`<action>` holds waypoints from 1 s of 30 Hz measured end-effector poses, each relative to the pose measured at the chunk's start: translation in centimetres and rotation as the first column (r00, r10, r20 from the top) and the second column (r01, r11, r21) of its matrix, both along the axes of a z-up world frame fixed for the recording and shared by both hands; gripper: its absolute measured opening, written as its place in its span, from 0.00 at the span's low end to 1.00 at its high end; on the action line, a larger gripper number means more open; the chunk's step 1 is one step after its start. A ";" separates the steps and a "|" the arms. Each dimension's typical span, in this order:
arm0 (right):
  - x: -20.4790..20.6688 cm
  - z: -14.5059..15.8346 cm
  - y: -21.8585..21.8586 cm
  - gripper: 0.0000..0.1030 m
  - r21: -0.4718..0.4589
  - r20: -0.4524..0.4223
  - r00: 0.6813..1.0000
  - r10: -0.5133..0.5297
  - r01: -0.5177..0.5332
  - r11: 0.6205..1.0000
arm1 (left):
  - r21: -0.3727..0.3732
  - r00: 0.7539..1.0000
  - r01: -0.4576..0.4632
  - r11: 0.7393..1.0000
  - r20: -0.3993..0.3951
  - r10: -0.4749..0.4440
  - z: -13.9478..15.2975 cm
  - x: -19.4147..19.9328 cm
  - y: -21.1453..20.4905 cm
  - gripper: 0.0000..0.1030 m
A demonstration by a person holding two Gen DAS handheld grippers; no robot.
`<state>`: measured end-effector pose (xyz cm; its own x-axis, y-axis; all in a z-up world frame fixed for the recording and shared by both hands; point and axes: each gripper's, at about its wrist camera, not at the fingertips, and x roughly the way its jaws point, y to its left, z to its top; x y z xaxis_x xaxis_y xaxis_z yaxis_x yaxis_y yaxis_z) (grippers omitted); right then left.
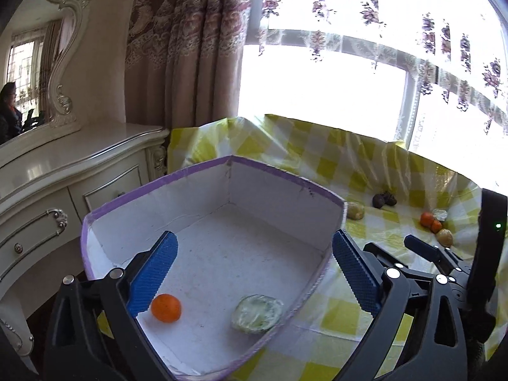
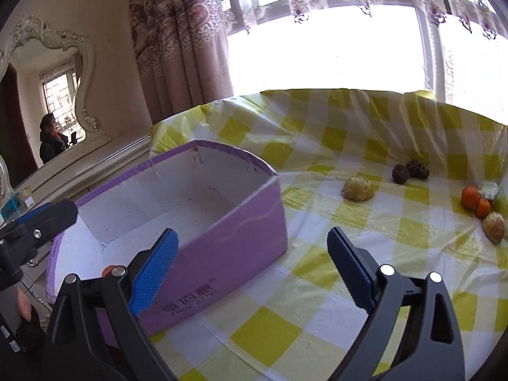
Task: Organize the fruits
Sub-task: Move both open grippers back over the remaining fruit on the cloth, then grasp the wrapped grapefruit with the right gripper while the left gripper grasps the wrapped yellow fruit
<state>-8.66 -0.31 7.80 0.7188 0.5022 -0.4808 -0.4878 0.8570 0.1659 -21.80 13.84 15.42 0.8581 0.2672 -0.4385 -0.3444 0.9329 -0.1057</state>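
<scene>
Already two fruits lie inside the purple-rimmed cardboard box with white lining (image 1: 222, 254): a small round orange tangerine (image 1: 165, 307) at the lower left of the left wrist frame, and a pale green fruit wrapped in clear film (image 1: 257, 313) at lower centre. They rest apart on the box floor. The left gripper (image 1: 254, 273) hangs over the box with its blue ribbed pads spread wide and nothing between them.

Outward from the box, more fruit waits on the yellow-and-white checked plastic tablecloth (image 2: 317, 285). In the right wrist frame a yellowish film-wrapped fruit (image 2: 357, 188) sits right of centre, well apart from the box; two dark wrinkled fruits (image 2: 409, 170) lie just beyond it, touching or nearly so. At the far right edge is a cluster: two more small tangerines (image 2: 474, 200), a pale wrapped piece (image 2: 489, 189) behind them and another yellowish wrapped fruit (image 2: 493, 222) in front.

The right gripper (image 2: 250, 273) is likewise spread and empty, hovering beside the box's purple outer wall, over the cloth.

By my judgement the sorting is early: two pieces boxed, about seven left on the cloth. The nearest loose piece to the right gripper looks to be the lone yellowish one.
</scene>
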 end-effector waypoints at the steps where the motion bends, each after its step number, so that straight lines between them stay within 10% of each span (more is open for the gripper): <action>1: 0.5 -0.7 -1.7 0.92 0.005 -0.024 0.999 -0.042 0.042 0.999 | 0.008 0.998 0.057 0.998 0.011 -0.057 0.2 0.7 -1.4 0.94; 10: 5.5 -6.7 -16.8 0.92 -0.108 -0.170 0.852 -0.494 0.482 0.869 | -0.064 0.883 0.455 0.888 -0.095 -0.459 -5.8 13.4 -12.5 0.95; 21: 18.6 -6.8 -25.6 0.92 -0.173 -0.235 0.714 -0.659 0.637 0.752 | -0.251 0.866 0.387 0.888 -0.232 -0.443 -12.2 23.5 -12.4 0.95; 30: 24.1 -7.4 -25.0 0.78 -0.321 -0.220 0.708 -0.671 0.597 0.736 | -0.343 0.846 0.362 0.867 -0.270 -0.460 -13.3 24.5 -11.6 0.95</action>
